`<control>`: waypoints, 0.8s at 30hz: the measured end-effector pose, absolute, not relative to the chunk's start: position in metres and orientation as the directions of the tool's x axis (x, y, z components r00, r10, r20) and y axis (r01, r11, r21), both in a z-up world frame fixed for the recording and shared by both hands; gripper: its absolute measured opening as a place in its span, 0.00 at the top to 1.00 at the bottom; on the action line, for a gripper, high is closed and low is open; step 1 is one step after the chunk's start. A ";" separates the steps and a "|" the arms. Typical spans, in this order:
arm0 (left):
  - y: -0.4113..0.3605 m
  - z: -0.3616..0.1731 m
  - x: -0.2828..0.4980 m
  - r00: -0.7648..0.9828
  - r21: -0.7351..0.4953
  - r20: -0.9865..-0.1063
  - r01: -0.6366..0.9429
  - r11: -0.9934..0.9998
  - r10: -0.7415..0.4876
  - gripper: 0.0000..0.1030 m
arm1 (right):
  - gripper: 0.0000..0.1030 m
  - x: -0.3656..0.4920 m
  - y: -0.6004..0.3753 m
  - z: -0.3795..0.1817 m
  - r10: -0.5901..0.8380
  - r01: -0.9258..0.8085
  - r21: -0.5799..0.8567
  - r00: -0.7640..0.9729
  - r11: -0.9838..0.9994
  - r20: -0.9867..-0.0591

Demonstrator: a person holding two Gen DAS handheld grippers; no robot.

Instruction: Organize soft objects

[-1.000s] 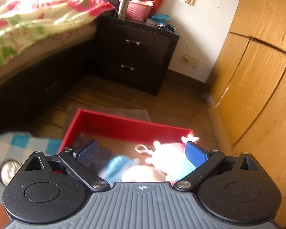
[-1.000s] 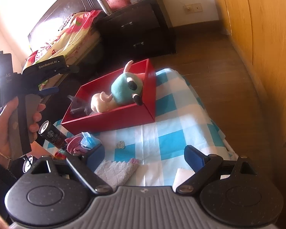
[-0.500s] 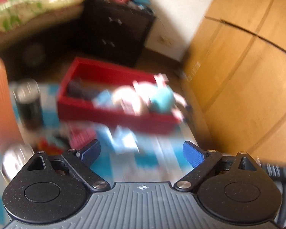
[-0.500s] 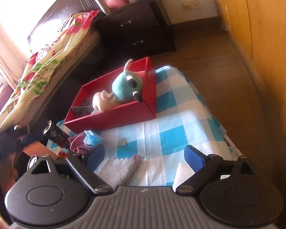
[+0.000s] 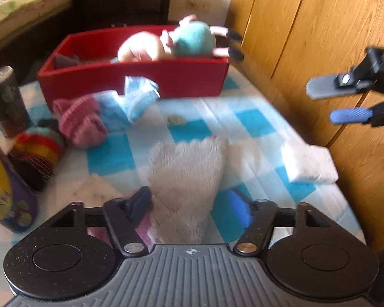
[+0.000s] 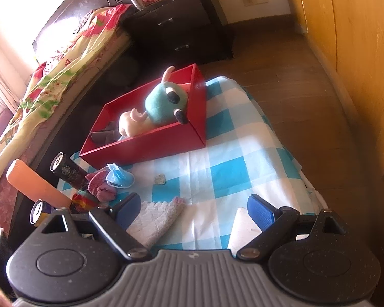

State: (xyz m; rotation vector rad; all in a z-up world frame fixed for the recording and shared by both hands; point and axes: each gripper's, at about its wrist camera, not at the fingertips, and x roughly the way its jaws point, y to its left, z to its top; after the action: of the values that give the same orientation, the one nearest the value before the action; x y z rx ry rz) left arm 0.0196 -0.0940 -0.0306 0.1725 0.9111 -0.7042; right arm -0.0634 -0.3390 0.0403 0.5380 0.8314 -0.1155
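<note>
The left tongs (image 5: 189, 204) are closing around the fluffy grey-white towel (image 5: 184, 179), its near end hidden, before the red rectangular box (image 6: 151, 145); right tongs (image 6: 192, 209) gape wide over the blue-checked surface (image 6: 225, 176).

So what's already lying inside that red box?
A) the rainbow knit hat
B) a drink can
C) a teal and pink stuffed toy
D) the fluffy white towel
C: the teal and pink stuffed toy lies in the red box; the towel, hat and can are outside it.
</note>
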 end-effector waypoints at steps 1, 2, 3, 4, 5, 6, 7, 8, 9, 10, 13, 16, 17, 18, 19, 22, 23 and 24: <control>-0.095 -0.034 0.020 0.409 -0.140 -0.777 0.629 0.765 -0.479 0.37 | 0.31 -0.064 -0.339 0.040 0.105 0.304 0.405 0.675 0.862 -0.731; -0.098 -0.038 0.020 0.413 -0.123 -0.779 0.637 0.761 -0.471 0.36 | 0.31 -0.064 -0.340 0.040 0.104 0.304 0.402 0.673 0.864 -0.732; -0.103 -0.040 0.021 0.416 -0.106 -0.785 0.640 0.761 -0.459 0.36 | 0.31 -0.064 -0.341 0.039 0.102 0.306 0.399 0.671 0.864 -0.735; -0.106 -0.043 0.022 0.417 -0.097 -0.790 0.639 0.763 -0.450 0.35 | 0.31 -0.064 -0.342 0.039 0.099 0.310 0.397 0.668 0.864 -0.738; -0.109 -0.045 0.023 0.414 -0.095 -0.792 0.642 0.761 -0.448 0.32 | 0.31 -0.065 -0.343 0.038 0.097 0.314 0.395 0.665 0.863 -0.741; -0.113 -0.047 0.024 0.411 -0.092 -0.795 0.645 0.758 -0.446 0.30 | 0.31 -0.065 -0.344 0.036 0.096 0.317 0.393 0.661 0.863 -0.745; -0.116 -0.049 0.023 0.413 -0.082 -0.796 0.649 0.756 -0.441 0.30 | 0.31 -0.065 -0.345 0.035 0.094 0.321 0.390 0.656 0.863 -0.749; -0.119 -0.050 0.020 0.421 -0.062 -0.797 0.654 0.754 -0.432 0.31 | 0.31 -0.065 -0.346 0.033 0.092 0.326 0.386 0.649 0.863 -0.755; -0.123 -0.051 0.018 0.438 -0.027 -0.799 0.659 0.752 -0.413 0.35 | 0.31 -0.065 -0.347 0.032 0.092 0.328 0.384 0.645 0.863 -0.758; -0.125 -0.052 0.015 0.458 0.014 -0.799 0.661 0.750 -0.389 0.38 | 0.31 -0.065 -0.348 0.031 0.089 0.330 0.380 0.643 0.864 -0.761; -0.124 -0.050 0.015 0.463 0.010 -0.800 0.646 0.763 -0.382 0.56 | 0.31 -0.067 -0.352 0.029 0.079 0.341 0.372 0.637 0.864 -0.767; -0.113 -0.046 0.024 0.449 -0.038 -0.809 0.604 0.796 -0.379 0.82 | 0.31 -0.068 -0.355 0.025 0.075 0.353 0.371 0.629 0.859 -0.774; -0.109 -0.046 0.028 0.433 -0.074 -0.813 0.585 0.808 -0.388 0.87 | 0.31 -0.068 -0.356 0.024 0.070 0.358 0.365 0.624 0.860 -0.778; -0.105 -0.045 0.031 0.417 -0.111 -0.815 0.569 0.815 -0.402 0.89 | 0.31 -0.067 -0.357 0.022 0.061 0.365 0.354 0.618 0.861 -0.784; -0.102 -0.043 0.033 0.407 -0.138 -0.814 0.556 0.820 -0.414 0.91 | 0.31 -0.067 -0.358 0.019 0.051 0.373 0.342 0.608 0.863 -0.792; -0.097 -0.038 0.035 0.389 -0.185 -0.808 0.546 0.817 -0.443 0.92 | 0.31 -0.066 -0.359 0.008 0.033 0.391 0.306 0.570 0.868 -0.821; -0.096 -0.036 0.035 0.379 -0.209 -0.803 0.542 0.814 -0.459 0.92 | 0.31 -0.065 -0.360 0.003 0.024 0.397 0.290 0.555 0.871 -0.831; -0.095 -0.033 0.036 0.371 -0.234 -0.797 0.538 0.810 -0.476 0.93 | 0.31 -0.065 -0.360 -0.001 0.015 0.402 0.274 0.541 0.874 -0.841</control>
State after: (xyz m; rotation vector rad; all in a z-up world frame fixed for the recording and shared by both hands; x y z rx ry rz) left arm 0.0362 -0.0945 -0.0335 0.0695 0.9974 -0.6507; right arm -0.0648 -0.3599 -0.0013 0.4721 0.9807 -0.2405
